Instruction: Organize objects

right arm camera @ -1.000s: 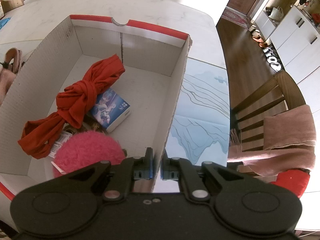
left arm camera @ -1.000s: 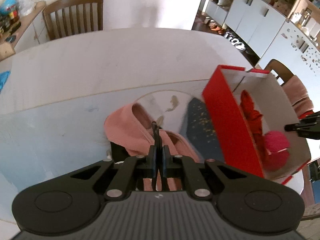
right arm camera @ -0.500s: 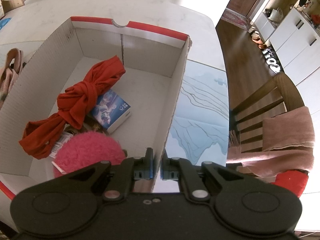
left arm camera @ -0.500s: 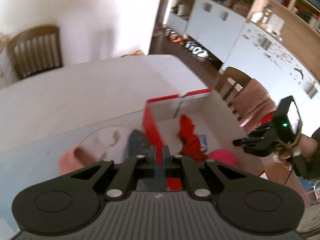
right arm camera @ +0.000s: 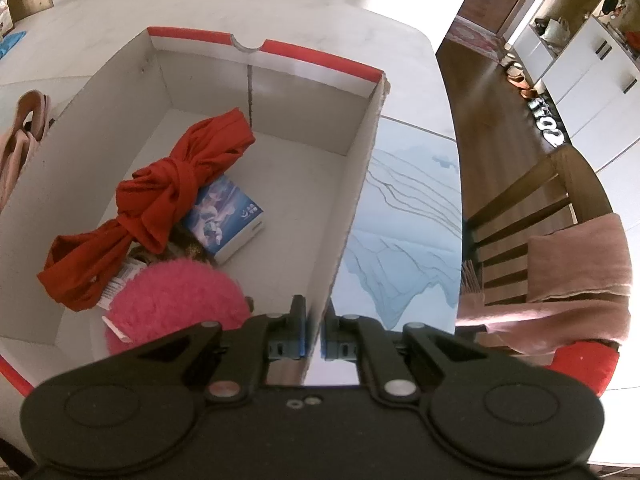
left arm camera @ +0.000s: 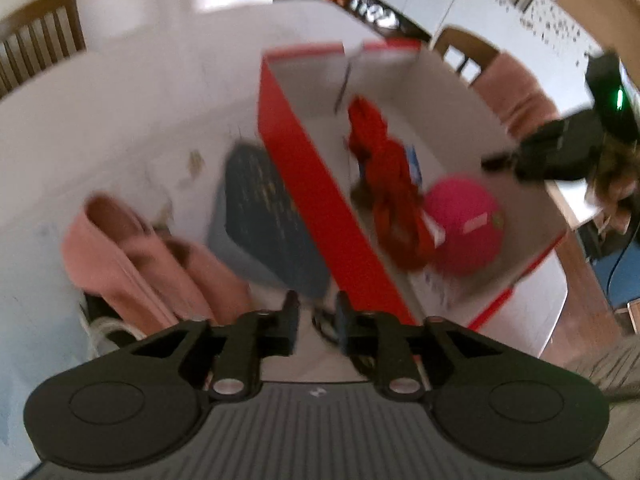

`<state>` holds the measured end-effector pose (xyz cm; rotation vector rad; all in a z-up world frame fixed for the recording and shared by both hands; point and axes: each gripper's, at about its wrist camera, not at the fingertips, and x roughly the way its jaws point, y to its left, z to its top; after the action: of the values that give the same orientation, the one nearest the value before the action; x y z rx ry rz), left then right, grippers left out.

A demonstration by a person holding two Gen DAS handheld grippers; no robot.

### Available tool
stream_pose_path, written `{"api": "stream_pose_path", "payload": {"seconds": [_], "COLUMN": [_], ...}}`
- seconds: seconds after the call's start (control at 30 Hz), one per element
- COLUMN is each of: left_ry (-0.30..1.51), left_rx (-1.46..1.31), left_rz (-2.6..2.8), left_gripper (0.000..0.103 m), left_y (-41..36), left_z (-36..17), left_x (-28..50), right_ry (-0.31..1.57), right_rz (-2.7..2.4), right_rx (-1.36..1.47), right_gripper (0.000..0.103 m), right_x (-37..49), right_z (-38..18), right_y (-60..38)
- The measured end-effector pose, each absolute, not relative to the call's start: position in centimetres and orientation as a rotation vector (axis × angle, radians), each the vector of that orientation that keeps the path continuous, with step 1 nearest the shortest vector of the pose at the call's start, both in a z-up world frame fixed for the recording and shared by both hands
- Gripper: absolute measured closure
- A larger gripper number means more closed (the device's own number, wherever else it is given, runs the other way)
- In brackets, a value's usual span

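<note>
The left gripper [left arm camera: 316, 320] is seen with its jaws parted by a narrow gap, having just been opening, and nothing is gripped between them; a thin dark loop, too blurred to identify, lies just below the gap. The right gripper [right arm camera: 314, 332] is clenched on the near right wall of the red-and-white cardboard box [right arm camera: 352, 184], with one finger inside the wall and the other outside. The box is set on the white desk [right arm camera: 304, 12] with its open top up and its long axis running away from the right camera; its far wall carries a red rim with a half-round notch. Open desk surface is seen beyond the far wall, while the right wall stands near the desk's rounded edge, with a blue-printed mat [right arm camera: 404, 216] lying just outside it. Inside the box, a knotted red cloth [right arm camera: 160, 204] is laid diagonally, its long axis running from the near left toward the far middle, partly over a small blue-and-white carton [right arm camera: 228, 220]; a fuzzy pink ball [right arm camera: 176, 304] sits at the near end. Outside the left wall, a dark patterned flat item [left arm camera: 264, 216] lies just beside the box, and a pink folded cloth [left arm camera: 140, 260] is seen further left.
</note>
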<state>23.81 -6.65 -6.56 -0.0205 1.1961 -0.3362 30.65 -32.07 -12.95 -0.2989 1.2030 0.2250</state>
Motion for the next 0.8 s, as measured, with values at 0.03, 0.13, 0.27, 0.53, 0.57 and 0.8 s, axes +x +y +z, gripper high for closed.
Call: {"api": "stream_pose_path", "payload": {"seconds": [0.03,0.13,0.27,0.53,0.57,0.8], "left_ry": [1.207,1.219,1.246,1.305,1.306,1.316], "left_rx": [-0.019,-0.032,-0.041,-0.036,-0.037,-0.040], "left_rz": [-0.338,-0.354,-0.376,-0.297,-0.271,-0.175], "left_gripper": [0.064,0.039,0.039,0.039,0.039,0.039], "left_y": [-6.9,-7.4,-8.8,-11.0,-11.1,-11.3], "left_z": [-7.1,-8.4,-9.9,-13.6,-13.9,-15.1], "left_x": [23.5,22.5,21.9,21.9,22.1,22.2], "right_ry": [1.203,1.201,1.204,1.207,1.207,1.208], "right_rz": [0.222,0.215,0.203,0.195,0.196,0.203], "right_rx": [-0.296,-0.287,-0.280,-0.273,-0.273,-0.274], "right_gripper": [0.098,0.098,0.098,0.098,0.098,0.098], "right_x": [30.7,30.8,30.9,30.7,30.7,30.2], "right_z": [-13.0,-13.0,-13.0,-13.0,-13.0,-12.4], "right_y": [-32.1,-32.3,-32.9,-33.9,-33.9,-33.8]}}
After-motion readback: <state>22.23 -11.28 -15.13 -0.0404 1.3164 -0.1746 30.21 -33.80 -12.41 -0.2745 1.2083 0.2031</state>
